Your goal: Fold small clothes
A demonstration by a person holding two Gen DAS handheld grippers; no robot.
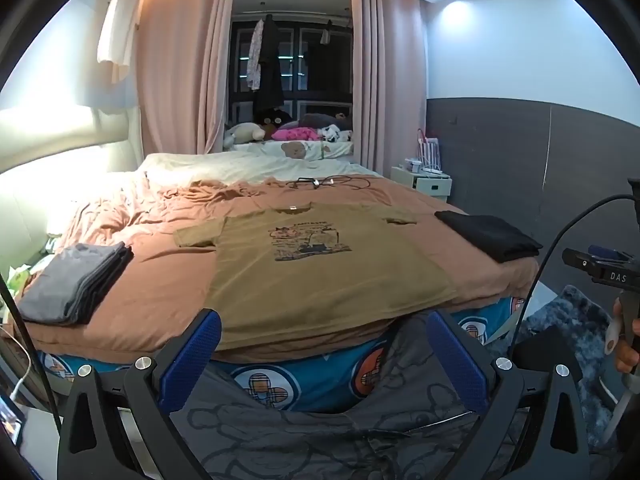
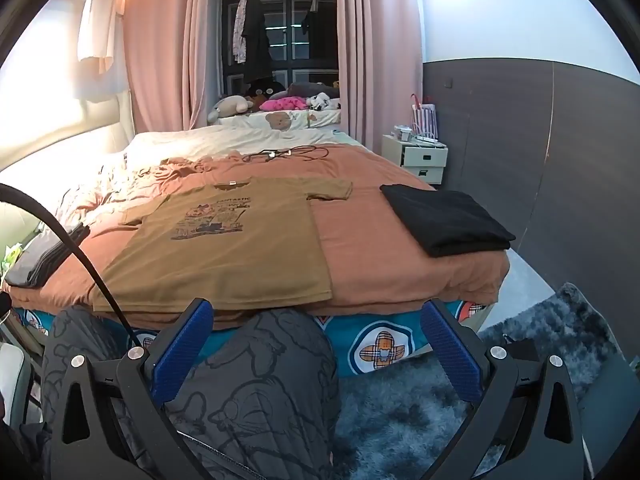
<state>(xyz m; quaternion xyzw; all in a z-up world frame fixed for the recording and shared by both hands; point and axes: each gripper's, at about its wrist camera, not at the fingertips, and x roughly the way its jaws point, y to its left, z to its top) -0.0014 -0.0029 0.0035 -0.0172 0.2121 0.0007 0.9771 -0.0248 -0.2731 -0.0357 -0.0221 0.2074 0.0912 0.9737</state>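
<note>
Both tools, left tool (image 1: 324,354) and right tool (image 2: 318,344), spread empty; mustard printed T-shirt (image 1: 320,264) lies flat ahead, unfolded: next, grip a sleeve edge.

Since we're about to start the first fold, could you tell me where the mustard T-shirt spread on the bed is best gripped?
I would take the mustard T-shirt by its hem corners, coming from the foot of the bed. It lies flat, print up, collar away, with the hem at the near edge, closest to both open tools: left hand-held gripper and right hand-held gripper. The sleeves lie farther off.
</note>
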